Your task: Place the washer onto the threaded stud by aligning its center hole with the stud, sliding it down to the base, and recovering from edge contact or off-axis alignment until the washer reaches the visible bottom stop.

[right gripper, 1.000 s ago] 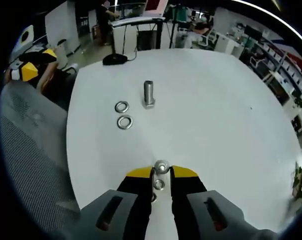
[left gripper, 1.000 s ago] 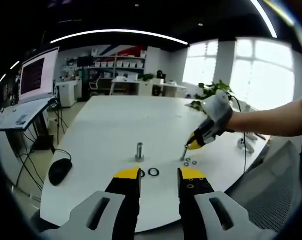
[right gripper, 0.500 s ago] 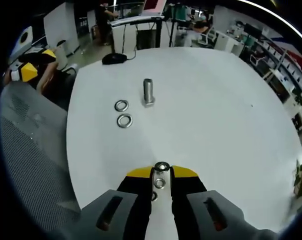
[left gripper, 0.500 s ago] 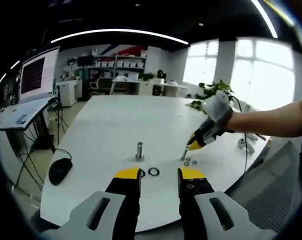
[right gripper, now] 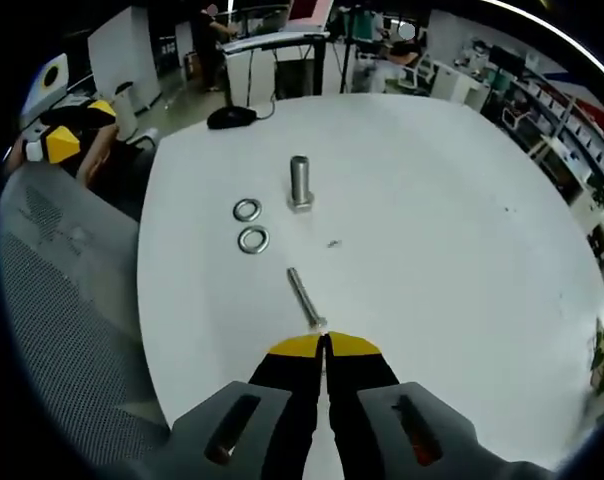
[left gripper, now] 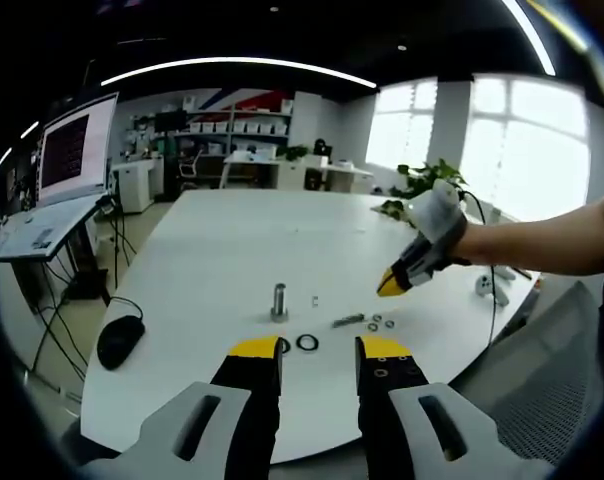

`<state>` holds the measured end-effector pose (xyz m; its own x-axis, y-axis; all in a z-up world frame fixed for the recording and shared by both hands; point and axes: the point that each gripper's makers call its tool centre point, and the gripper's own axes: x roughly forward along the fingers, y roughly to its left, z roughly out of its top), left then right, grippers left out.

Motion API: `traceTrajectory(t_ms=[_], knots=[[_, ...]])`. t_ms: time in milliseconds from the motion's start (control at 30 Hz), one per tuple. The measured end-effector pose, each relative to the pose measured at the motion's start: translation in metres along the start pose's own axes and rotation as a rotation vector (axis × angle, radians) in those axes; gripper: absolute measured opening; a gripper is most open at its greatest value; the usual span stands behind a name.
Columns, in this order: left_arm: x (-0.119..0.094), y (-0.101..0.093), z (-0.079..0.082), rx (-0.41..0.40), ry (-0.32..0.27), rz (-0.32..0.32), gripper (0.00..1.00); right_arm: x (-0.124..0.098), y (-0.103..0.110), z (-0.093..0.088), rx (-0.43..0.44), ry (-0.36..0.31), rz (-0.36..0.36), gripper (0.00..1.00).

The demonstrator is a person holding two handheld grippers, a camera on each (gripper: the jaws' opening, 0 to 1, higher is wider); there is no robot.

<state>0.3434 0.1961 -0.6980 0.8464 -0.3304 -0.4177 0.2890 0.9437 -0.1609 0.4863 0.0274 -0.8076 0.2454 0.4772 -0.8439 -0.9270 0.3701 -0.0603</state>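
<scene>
A threaded stud [left gripper: 279, 302] stands upright on the white table [left gripper: 242, 240]. Two washers [left gripper: 307, 343] lie flat in front of it, just beyond my open left gripper [left gripper: 319, 350], which holds nothing. A second bolt [left gripper: 348, 321] lies on its side to the right, with small washers [left gripper: 382, 323] beside it. My right gripper [left gripper: 397, 282] hovers above them. In the right gripper view, my right gripper [right gripper: 324, 345] is shut and empty, its tips just short of the fallen bolt [right gripper: 304, 297]. Beyond stand the stud [right gripper: 300, 183] and the two washers [right gripper: 250, 225].
A black mouse [left gripper: 120, 341] sits at the table's left edge. A tiny loose piece [right gripper: 333, 243] lies right of the washers. A grey mesh chair [right gripper: 62, 300] stands by the near edge. Desks, shelves and a monitor [left gripper: 77, 150] fill the room behind.
The second bolt, upright between my right gripper's jaws before, now lies flat on the table. The right gripper has lifted off it and shut. The left gripper has not moved.
</scene>
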Motion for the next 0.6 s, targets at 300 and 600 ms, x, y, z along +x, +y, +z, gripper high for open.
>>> traceTrajectory(t_ms=[300, 600], knots=[[0.000, 0.001, -0.002, -0.011, 0.009, 0.006, 0.26, 0.026, 0.013, 0.019, -0.191, 0.005, 0.024, 0.15], [0.000, 0.005, -0.003, -0.018, 0.004, 0.010, 0.25, 0.060, 0.020, 0.013, -0.409, 0.094, 0.079, 0.14]])
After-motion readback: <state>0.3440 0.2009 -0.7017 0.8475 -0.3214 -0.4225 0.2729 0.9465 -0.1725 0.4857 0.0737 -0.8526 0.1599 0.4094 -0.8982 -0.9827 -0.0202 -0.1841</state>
